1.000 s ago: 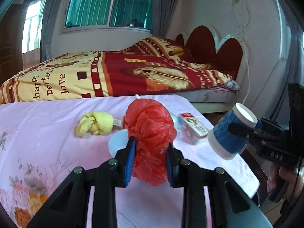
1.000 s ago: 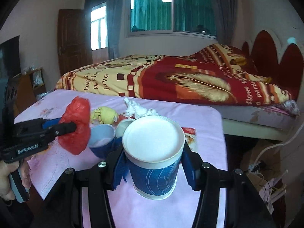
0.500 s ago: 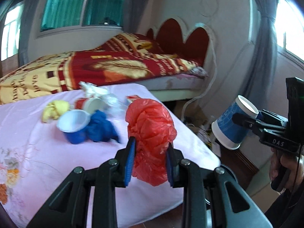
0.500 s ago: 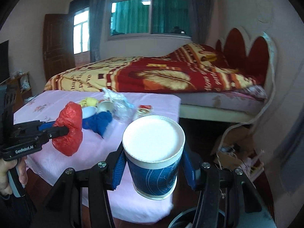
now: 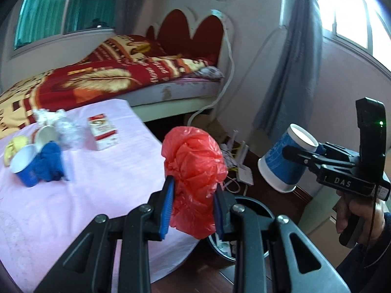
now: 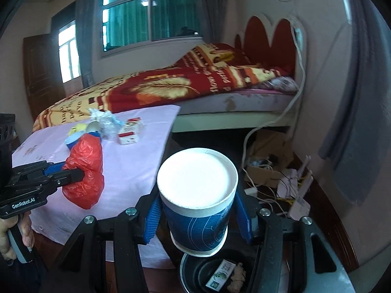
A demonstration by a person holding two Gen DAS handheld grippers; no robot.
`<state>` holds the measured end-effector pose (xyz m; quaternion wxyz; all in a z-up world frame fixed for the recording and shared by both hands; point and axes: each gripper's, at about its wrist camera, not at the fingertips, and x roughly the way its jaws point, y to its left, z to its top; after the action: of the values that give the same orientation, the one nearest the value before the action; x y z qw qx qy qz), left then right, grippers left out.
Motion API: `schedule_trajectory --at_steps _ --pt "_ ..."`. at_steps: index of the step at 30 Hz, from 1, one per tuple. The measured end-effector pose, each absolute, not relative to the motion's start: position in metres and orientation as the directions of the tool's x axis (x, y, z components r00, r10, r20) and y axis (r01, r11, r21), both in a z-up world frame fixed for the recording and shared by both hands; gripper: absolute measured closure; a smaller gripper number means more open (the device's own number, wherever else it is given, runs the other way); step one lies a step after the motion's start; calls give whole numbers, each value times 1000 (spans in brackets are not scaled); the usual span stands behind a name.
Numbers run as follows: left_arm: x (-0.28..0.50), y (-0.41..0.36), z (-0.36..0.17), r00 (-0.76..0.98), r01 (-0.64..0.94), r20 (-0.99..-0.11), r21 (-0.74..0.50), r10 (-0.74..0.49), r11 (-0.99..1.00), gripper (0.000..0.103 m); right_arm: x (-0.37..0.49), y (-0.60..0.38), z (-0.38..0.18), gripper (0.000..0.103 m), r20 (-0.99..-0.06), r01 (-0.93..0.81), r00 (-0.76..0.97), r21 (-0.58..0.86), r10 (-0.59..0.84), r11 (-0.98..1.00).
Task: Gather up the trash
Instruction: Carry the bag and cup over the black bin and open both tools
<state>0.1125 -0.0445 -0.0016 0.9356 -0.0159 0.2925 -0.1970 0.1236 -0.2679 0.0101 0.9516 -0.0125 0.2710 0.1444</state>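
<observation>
With the left gripper [image 5: 193, 210] clamped on the red plastic bag [image 5: 194, 180] and the right gripper [image 6: 196, 216] clamped on the blue paper cup [image 6: 198, 202], both above the black bin [image 6: 193, 273], the disposal step is in hand, and release calls for centring each load over the opening

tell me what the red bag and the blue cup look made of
Red bag: thin glossy plastic film, judging by its sharp crinkles and shine. Blue cup: likely paper, with a matte printed wall and rolled white rim; a coating can't be told.
</observation>
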Motion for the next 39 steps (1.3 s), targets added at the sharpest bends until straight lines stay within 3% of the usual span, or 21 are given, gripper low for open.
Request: schedule_trajectory --at_steps 17,39 --pt "108 -135 -47 617 502 -613 -177 -494 847 73 104 -340 -43 47 -594 -186 779 85 199 979" --pt "140 -175 -128 443 512 -747 -242 -495 824 73 145 -336 -149 47 -777 -261 592 69 216 963"
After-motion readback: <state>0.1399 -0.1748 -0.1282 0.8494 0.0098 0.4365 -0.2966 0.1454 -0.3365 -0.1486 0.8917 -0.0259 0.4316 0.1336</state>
